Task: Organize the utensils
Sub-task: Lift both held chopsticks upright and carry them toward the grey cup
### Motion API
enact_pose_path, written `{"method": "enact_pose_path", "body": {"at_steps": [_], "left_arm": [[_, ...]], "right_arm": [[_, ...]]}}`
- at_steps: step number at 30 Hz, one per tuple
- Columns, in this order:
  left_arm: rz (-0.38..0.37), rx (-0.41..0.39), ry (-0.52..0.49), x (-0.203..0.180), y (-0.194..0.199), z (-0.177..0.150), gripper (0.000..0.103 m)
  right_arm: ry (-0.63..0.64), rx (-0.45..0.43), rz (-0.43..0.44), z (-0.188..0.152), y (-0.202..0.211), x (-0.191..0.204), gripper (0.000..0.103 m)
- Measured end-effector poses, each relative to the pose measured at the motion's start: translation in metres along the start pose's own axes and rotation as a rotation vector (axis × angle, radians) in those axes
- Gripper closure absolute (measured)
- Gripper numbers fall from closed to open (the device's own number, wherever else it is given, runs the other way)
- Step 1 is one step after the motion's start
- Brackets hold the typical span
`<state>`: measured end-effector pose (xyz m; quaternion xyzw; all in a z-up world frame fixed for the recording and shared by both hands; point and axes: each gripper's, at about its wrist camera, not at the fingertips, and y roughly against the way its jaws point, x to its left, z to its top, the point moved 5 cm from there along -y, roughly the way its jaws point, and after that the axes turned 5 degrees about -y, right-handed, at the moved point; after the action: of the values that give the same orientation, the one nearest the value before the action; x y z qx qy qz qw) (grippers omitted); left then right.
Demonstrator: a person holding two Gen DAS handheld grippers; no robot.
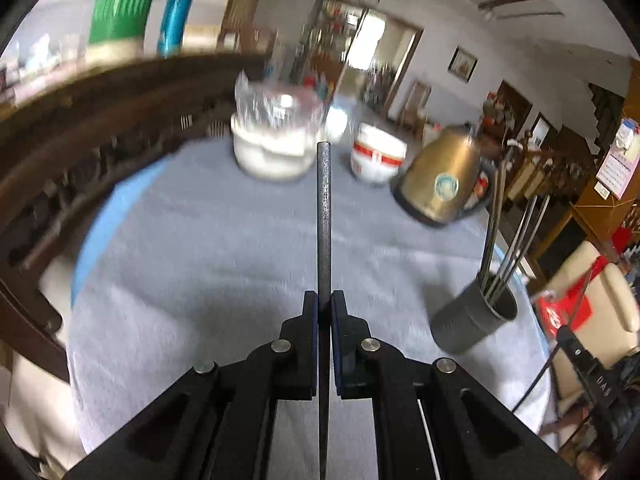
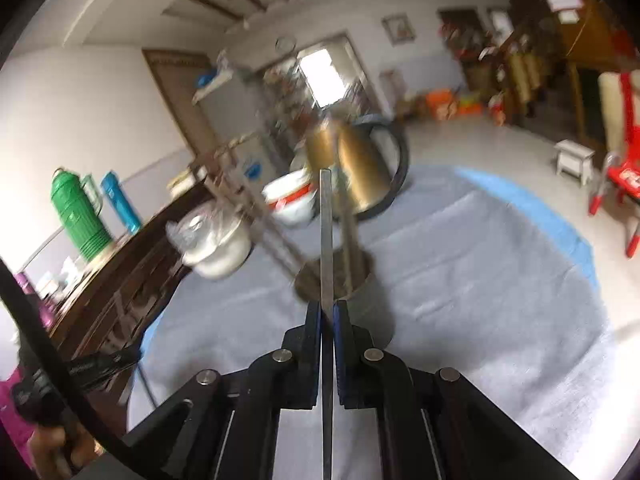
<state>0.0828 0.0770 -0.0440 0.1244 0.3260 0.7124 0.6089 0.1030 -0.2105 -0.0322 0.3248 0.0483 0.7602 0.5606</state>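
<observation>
I hold a dark chopstick (image 1: pixel 323 216) in my left gripper (image 1: pixel 324 300), the jaws clenched on its shaft so that the rod runs straight out toward twelve o'clock, its blunt end showing against the far dishes. My right gripper (image 2: pixel 327 308) is clenched the same way on a second, paler chopstick (image 2: pixel 326 236), also pointing to twelve. Holding each one along the finger line should let me aim its tip, which I judge the drop into the holder calls for.

The grey utensil holder (image 1: pixel 474 320) stands on the cloth-covered surface (image 1: pixel 200 264) at about four o'clock in the left view, with several metal chopsticks (image 1: pixel 508 236) already leaning in it, fanned up and back. In the right view the same holder (image 2: pixel 340 280) sits just beyond my jaws, its mouth right behind the paler stick, so that one seems the closer to going in; the picture is blurred and I cannot tell whether the tip is over the rim.

Further out at twelve to one o'clock in the left view stand a white pot with a glass lid (image 1: pixel 276 144), a red-banded white bowl (image 1: pixel 378 156) and a brass-coloured kettle (image 1: pixel 444 180). A green thermos (image 2: pixel 78 216) and a blue flask (image 2: pixel 120 200) stand on a dark sideboard at nine o'clock in the right view.
</observation>
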Motion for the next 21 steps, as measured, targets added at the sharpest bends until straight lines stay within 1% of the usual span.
{"method": "enact_pose_path", "body": {"at_steps": [4,7,9,13,17,21], "left_arm": [[0.046,-0.093,-0.020,-0.002,0.002,0.009,0.097],[0.072,-0.126,-0.028,-0.006,-0.008,0.011,0.097],[0.089,-0.138,-0.037,-0.008,-0.013,0.010,0.097],[0.096,-0.146,-0.057,-0.011,-0.018,0.004,0.097],[0.100,-0.160,-0.068,-0.011,-0.011,0.001,0.097],[0.093,-0.169,-0.080,-0.010,-0.004,-0.001,0.096]], "right_arm": [[0.009,-0.059,-0.031,0.011,-0.005,0.000,0.097],[0.031,-0.103,-0.059,0.015,-0.010,0.001,0.097],[0.046,-0.112,-0.072,0.014,-0.015,-0.001,0.097],[0.068,-0.108,-0.090,0.009,-0.019,-0.005,0.097],[0.080,-0.099,-0.103,0.003,-0.019,-0.008,0.097],[0.094,-0.111,-0.104,0.001,-0.013,-0.008,0.097]]}}
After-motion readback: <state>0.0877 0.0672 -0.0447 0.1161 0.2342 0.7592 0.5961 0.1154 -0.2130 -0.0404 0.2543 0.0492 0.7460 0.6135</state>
